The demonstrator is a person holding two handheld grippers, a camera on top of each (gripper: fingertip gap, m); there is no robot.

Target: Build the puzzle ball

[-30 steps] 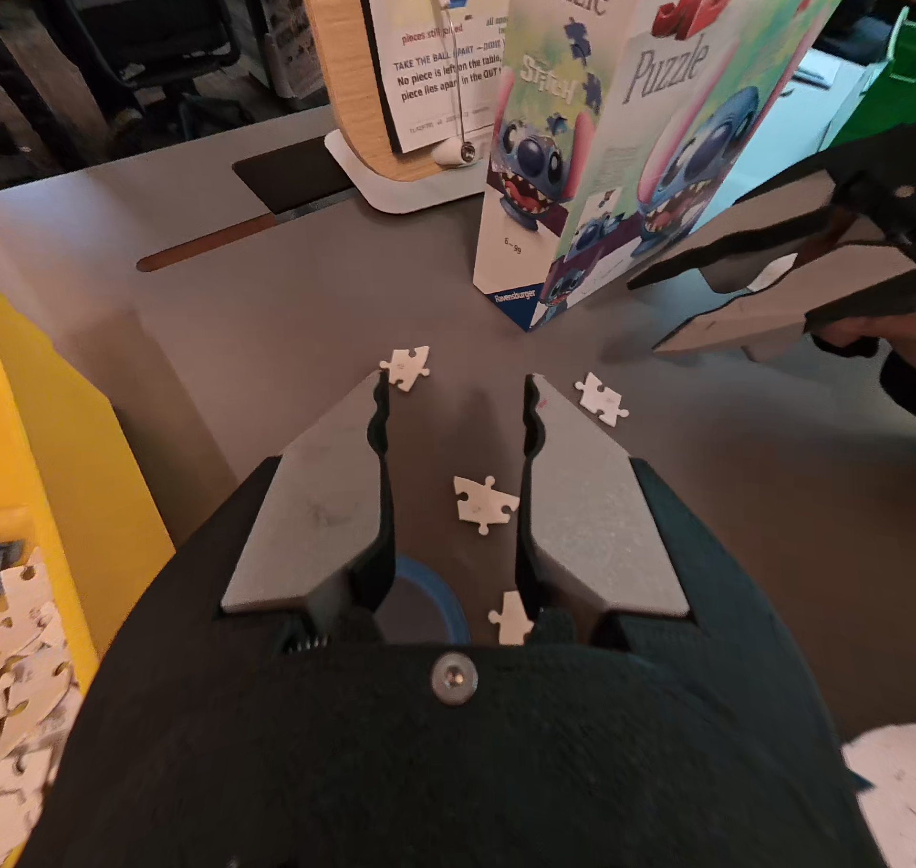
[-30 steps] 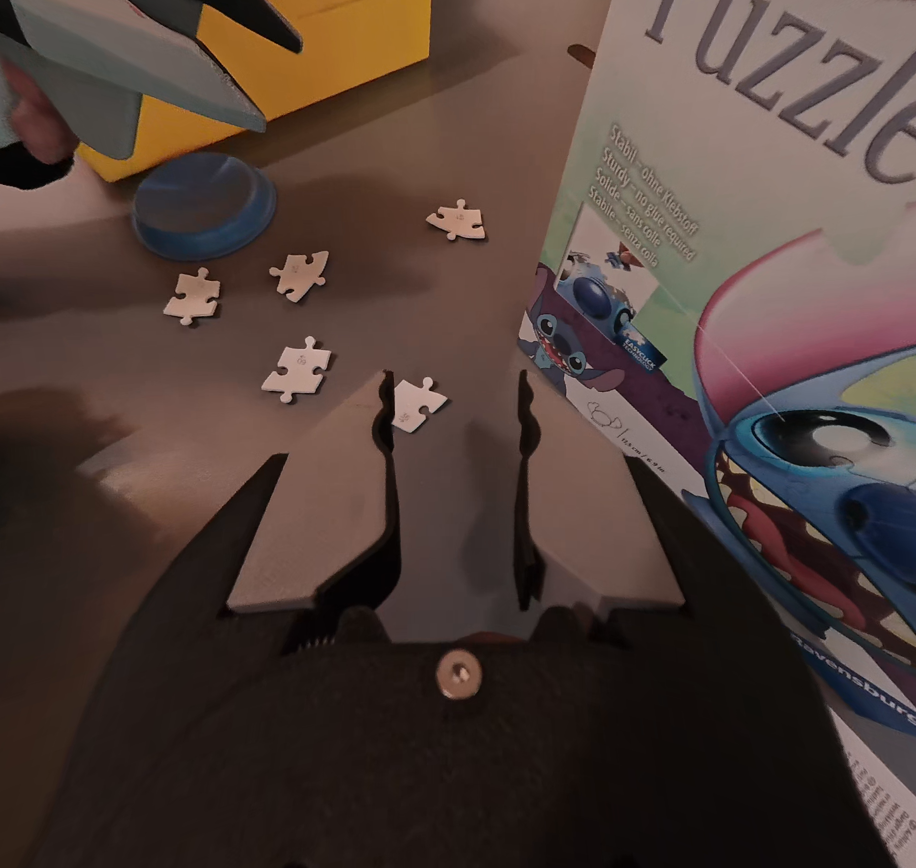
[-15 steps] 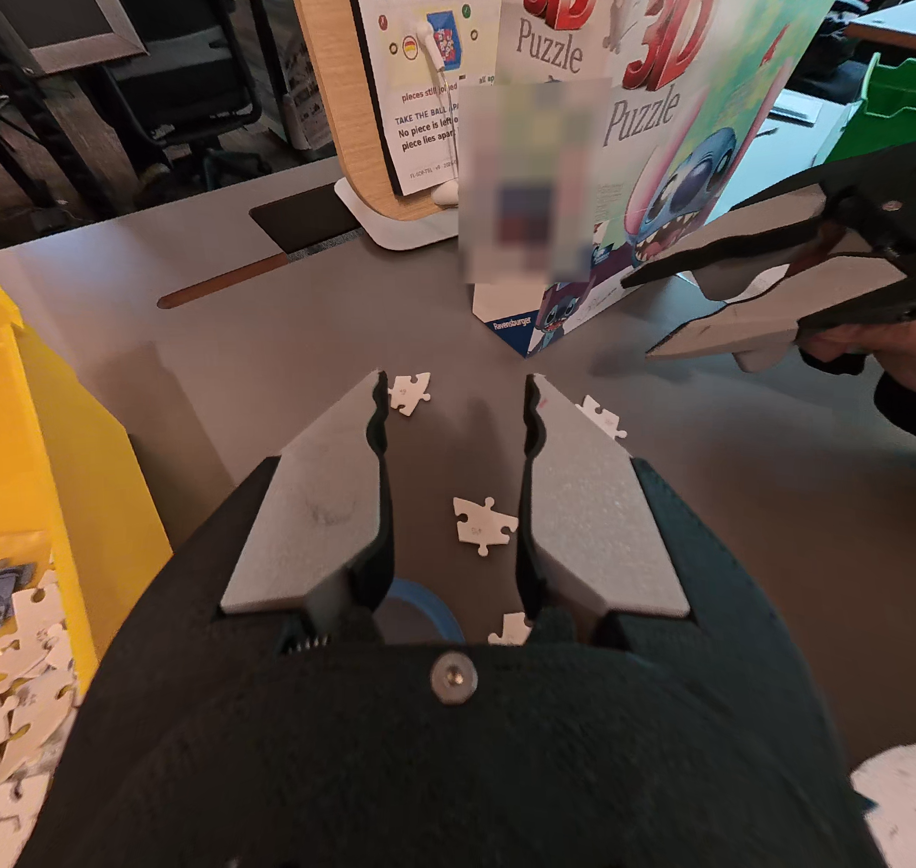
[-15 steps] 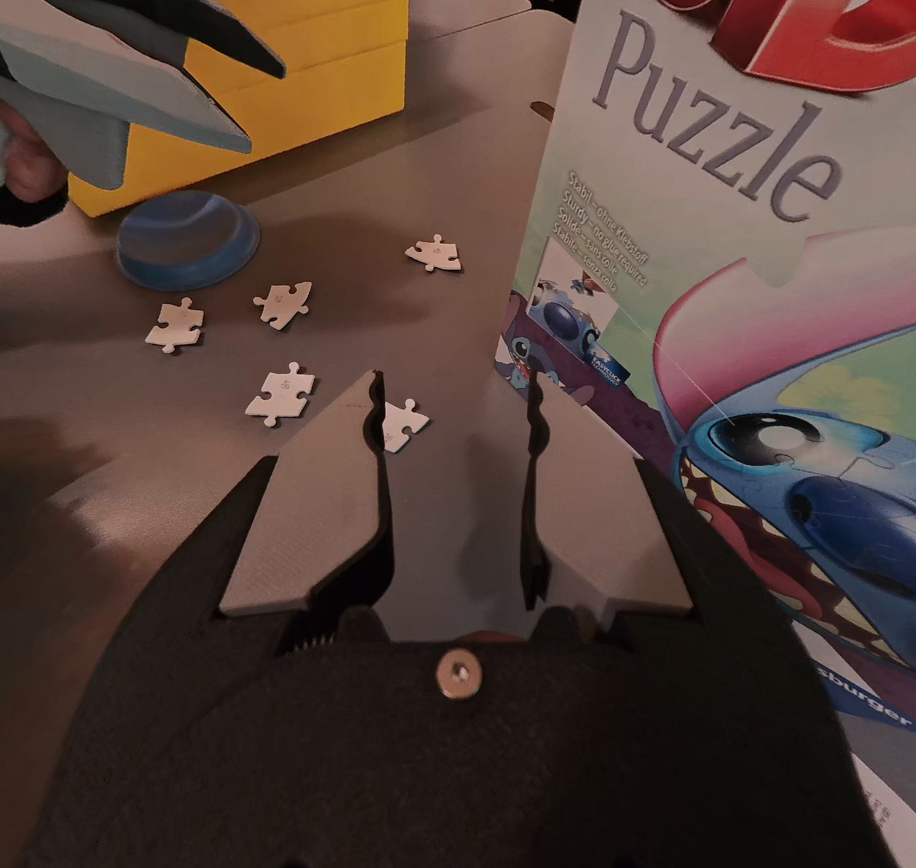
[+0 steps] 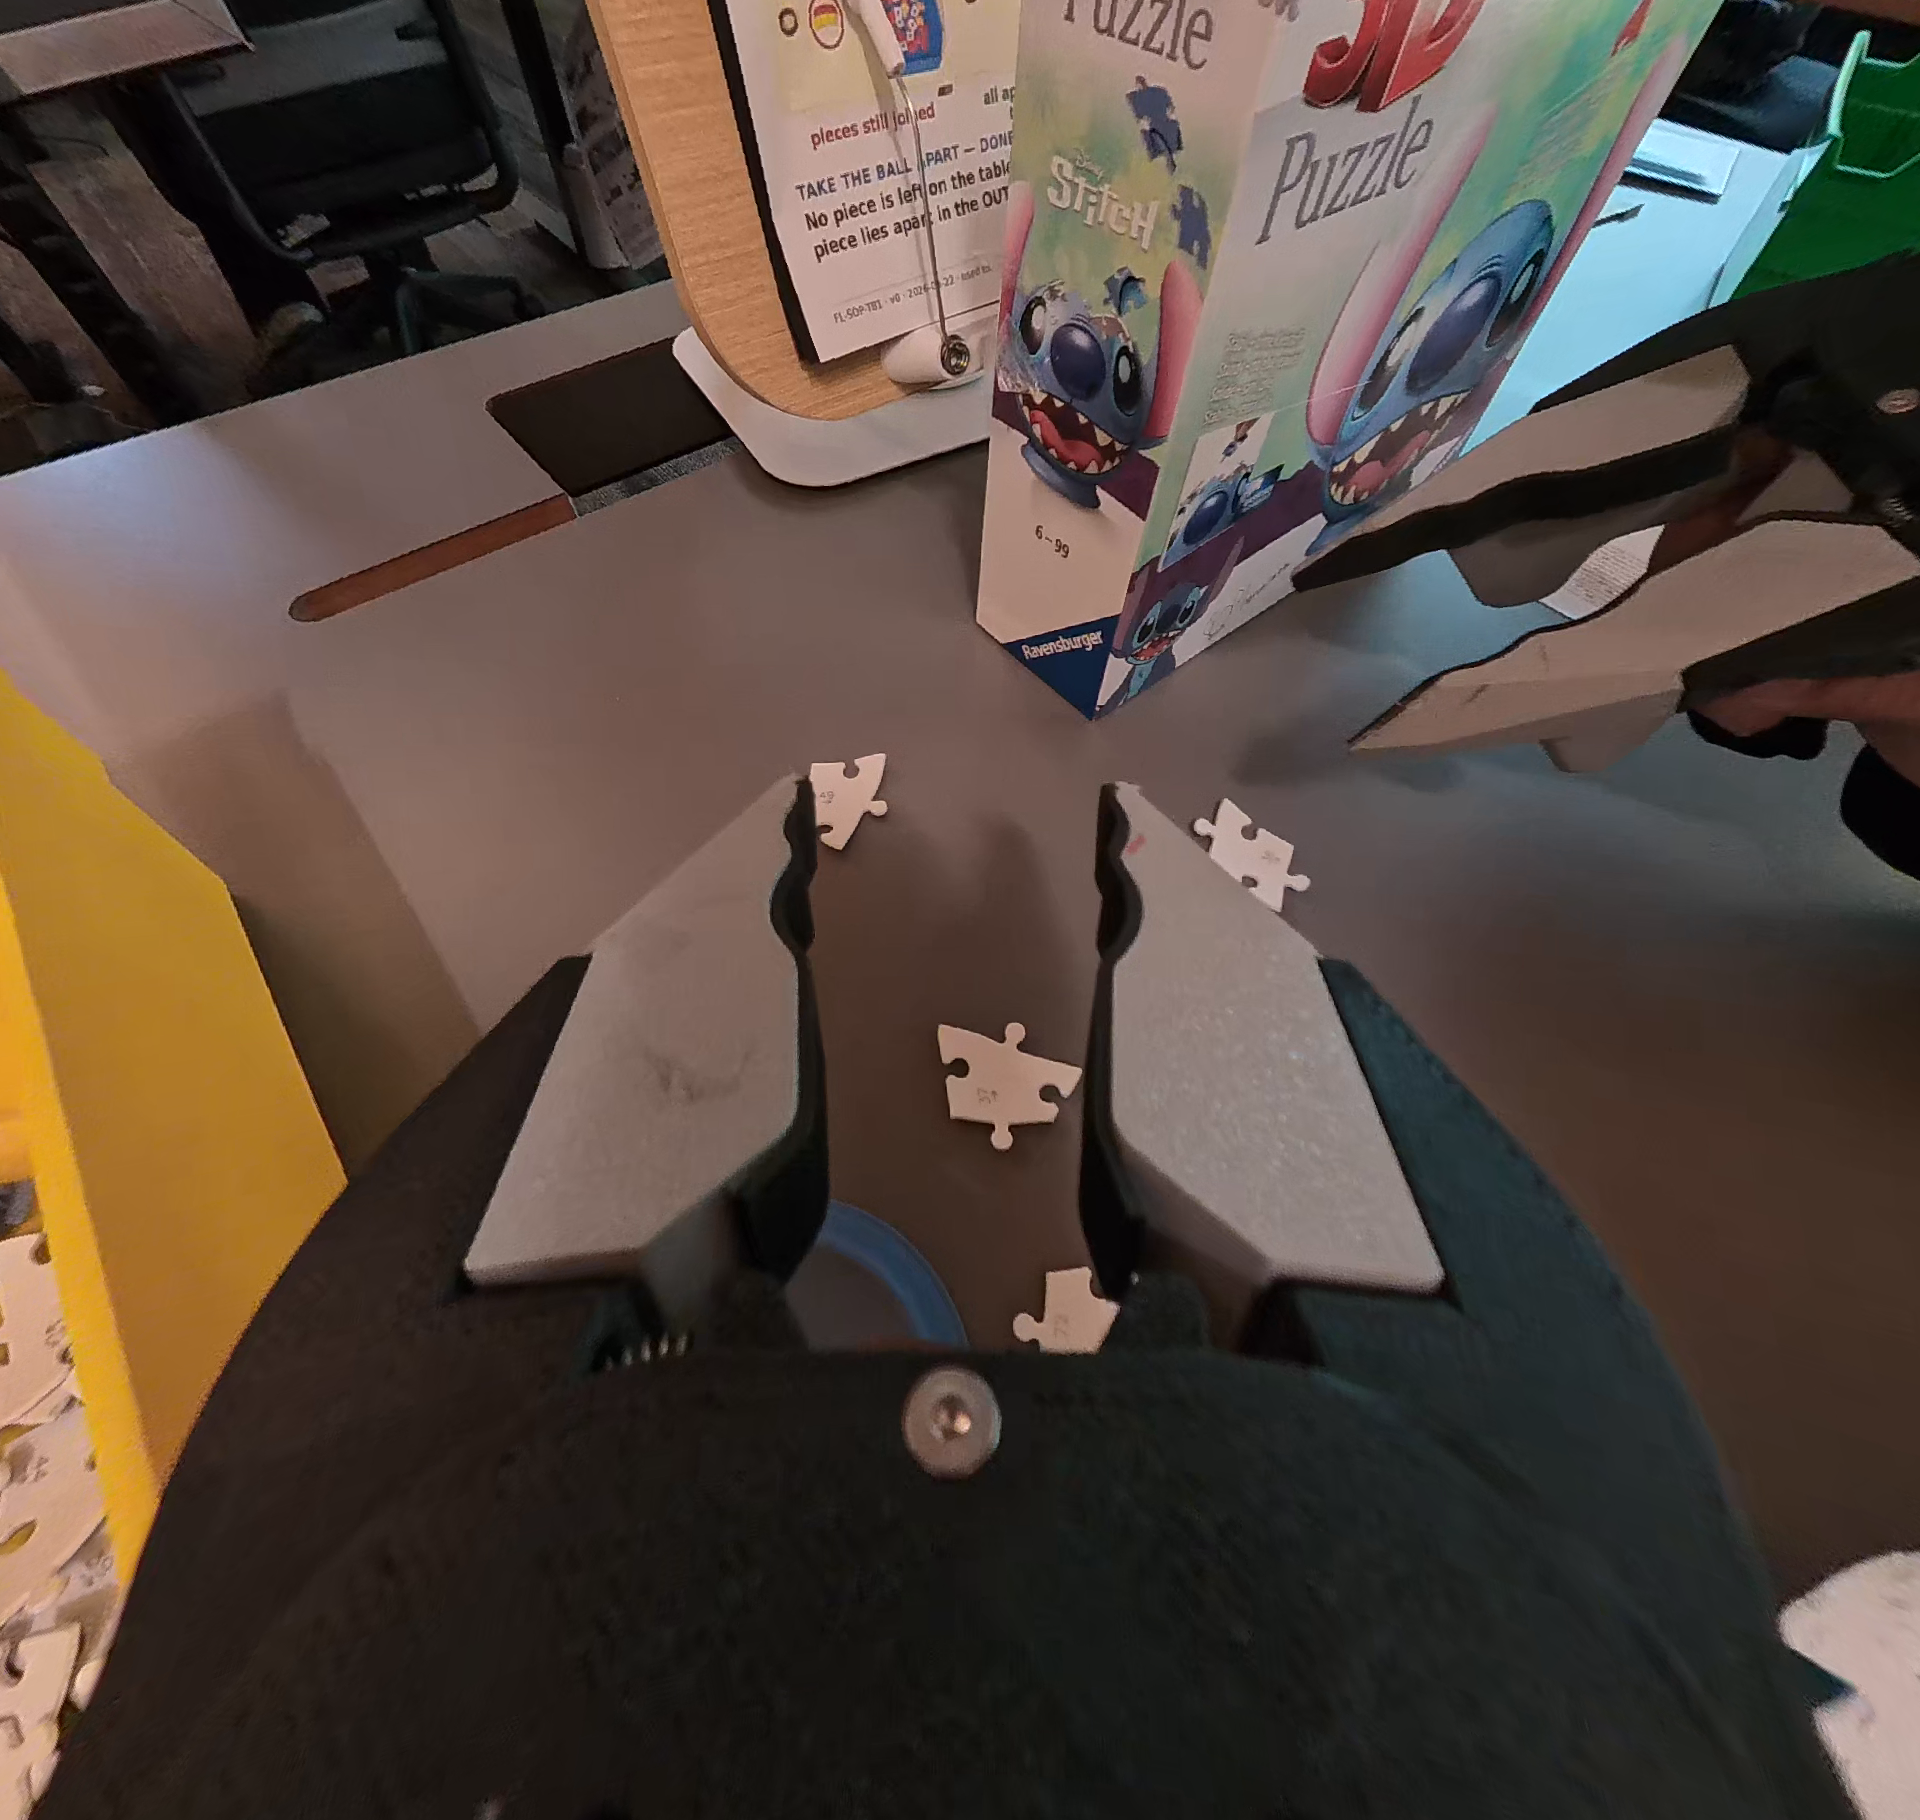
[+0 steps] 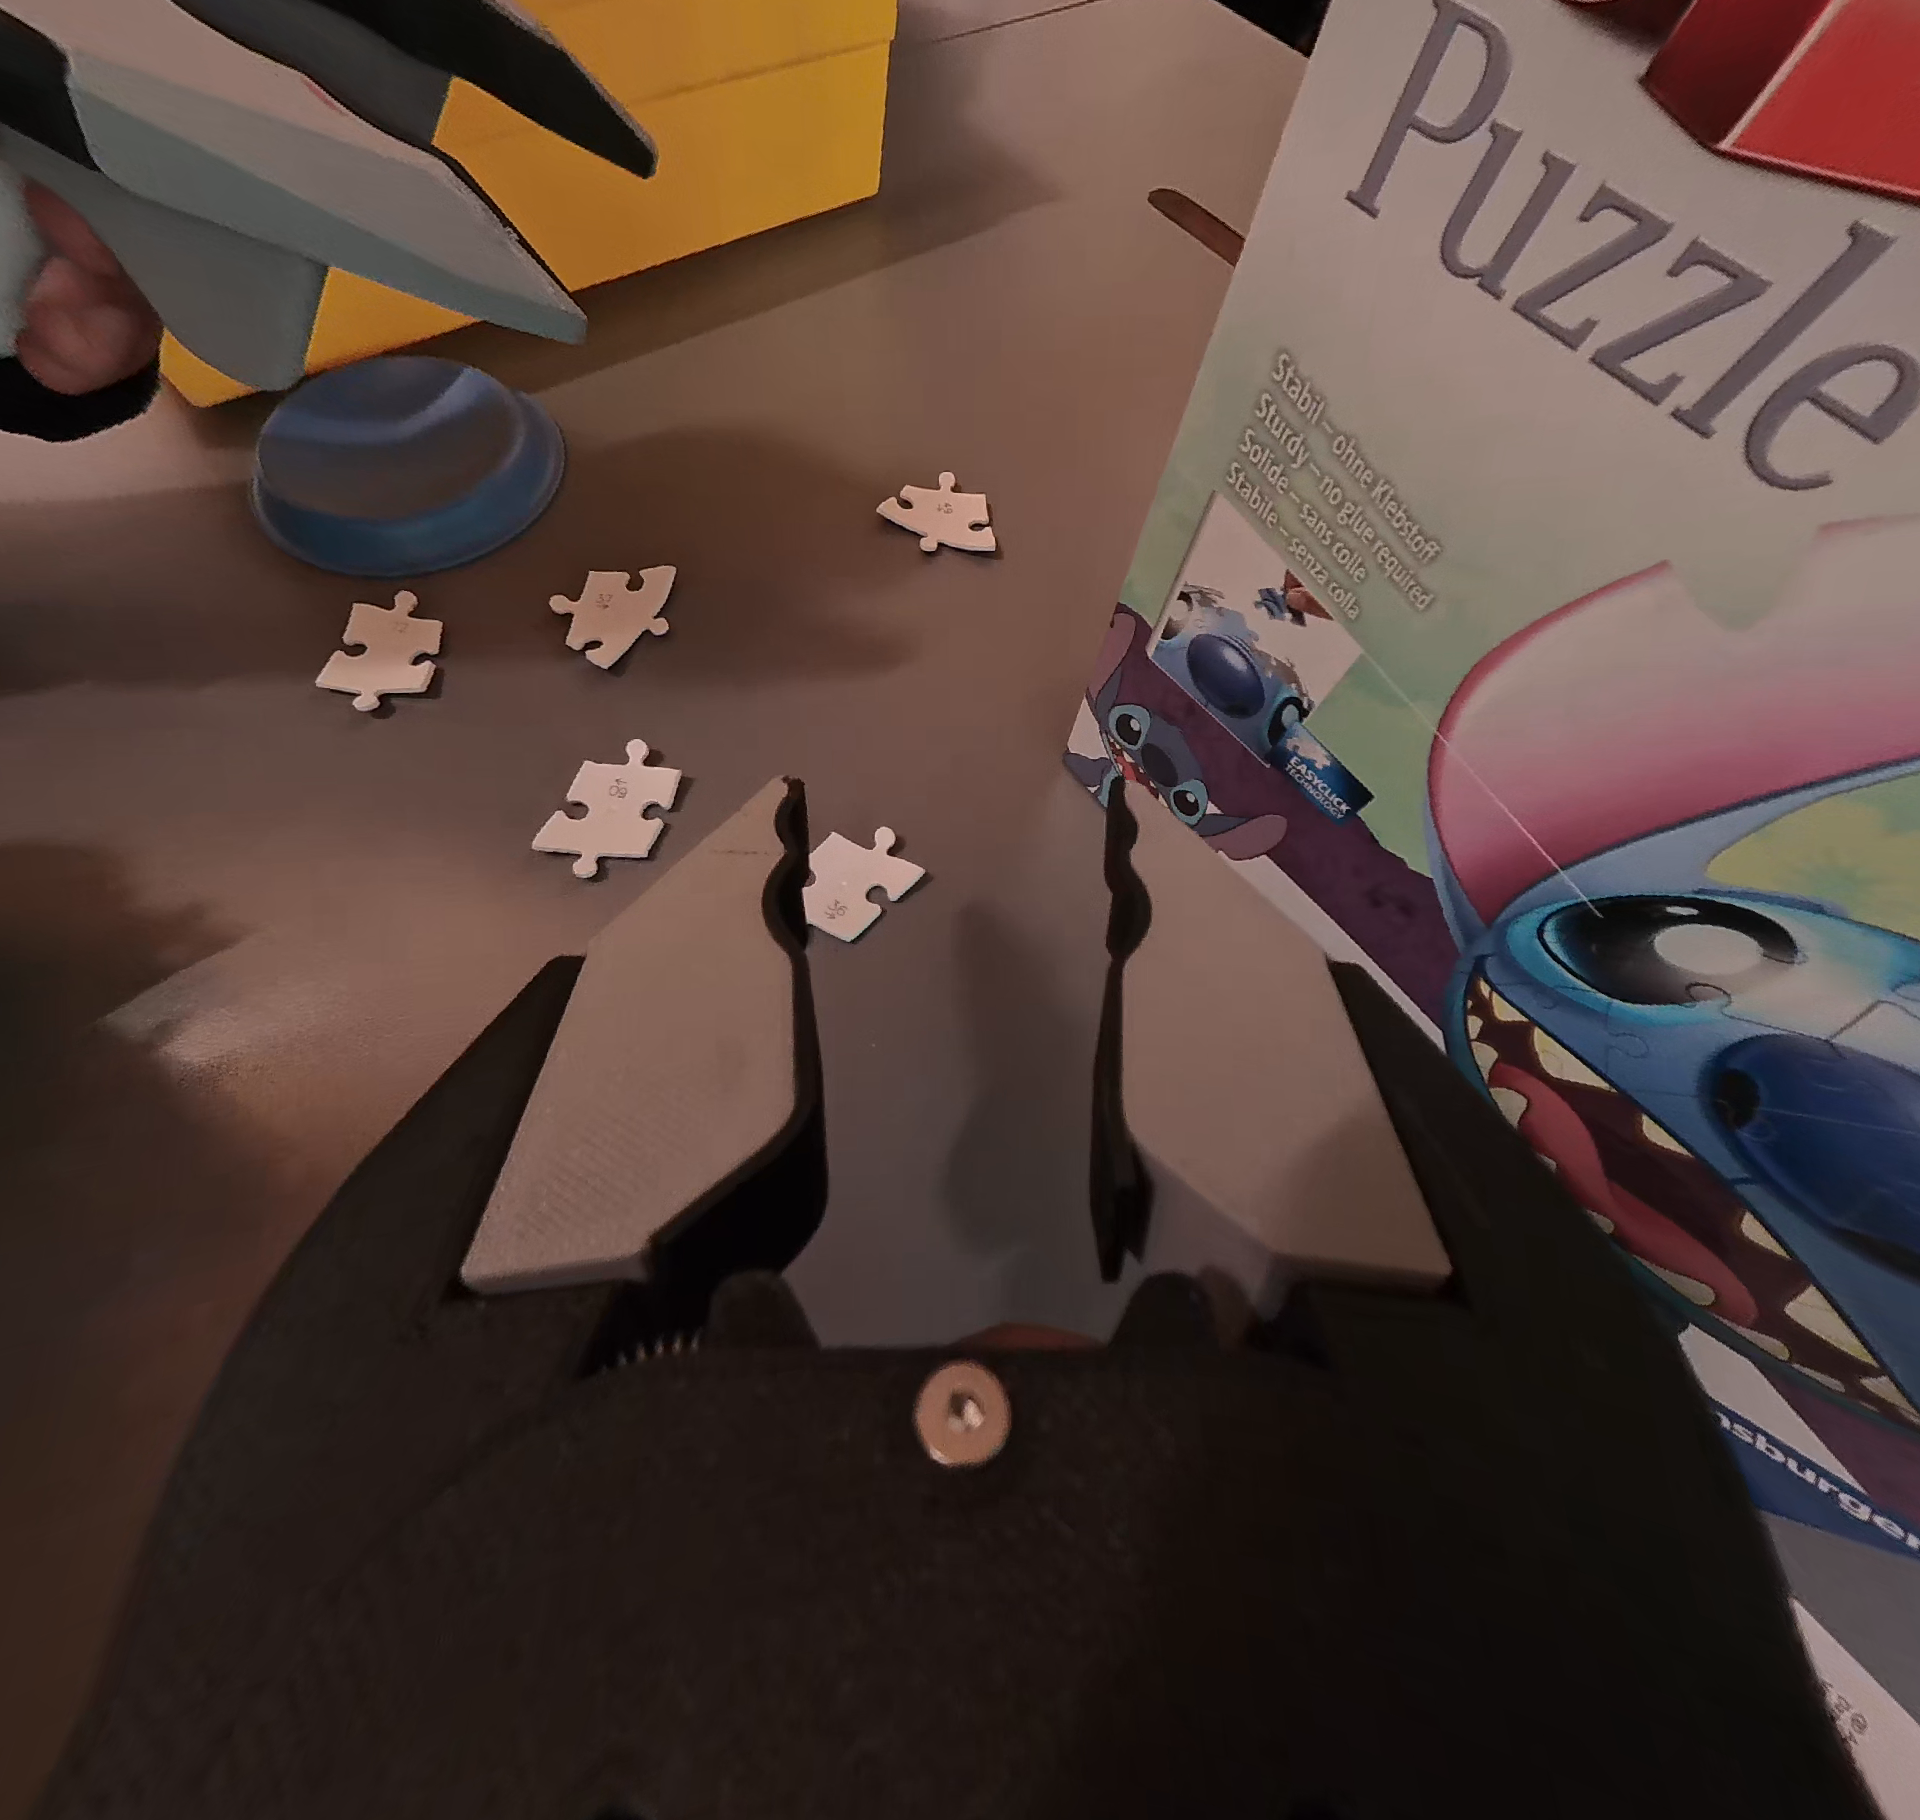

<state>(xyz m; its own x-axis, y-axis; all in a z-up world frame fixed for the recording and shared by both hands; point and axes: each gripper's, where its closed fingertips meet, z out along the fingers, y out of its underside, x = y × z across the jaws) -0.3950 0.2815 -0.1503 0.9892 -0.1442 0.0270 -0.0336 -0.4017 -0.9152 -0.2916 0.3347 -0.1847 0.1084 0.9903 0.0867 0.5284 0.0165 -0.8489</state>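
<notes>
Several white puzzle pieces lie face down on the grey table (image 5: 623, 690). In the left wrist view one piece (image 5: 1003, 1082) lies on the table between my left gripper's (image 5: 954, 804) open fingers, untouched; another piece (image 5: 850, 796) sits by the left fingertip. The blue stand (image 5: 873, 1287) peeks out under that gripper. My right gripper (image 6: 951, 804) is open and empty above the table; a piece (image 6: 857, 882) lies by its left fingertip. Other pieces (image 6: 611, 806) (image 6: 615, 612) and the blue stand (image 6: 405, 466) lie further left. The left gripper (image 6: 582, 243) also shows at the upper left there.
The tall puzzle box (image 5: 1299, 295) stands at the back right, close beside the right gripper (image 6: 1558, 523). A yellow bin (image 5: 125, 991) with loose pieces is at the left; it also shows in the right wrist view (image 6: 707, 108). An instruction board (image 5: 810, 160) stands behind.
The right gripper's fingers opened a little wider and stayed empty. Both grippers shifted slightly over the table. No piece on the table moved.
</notes>
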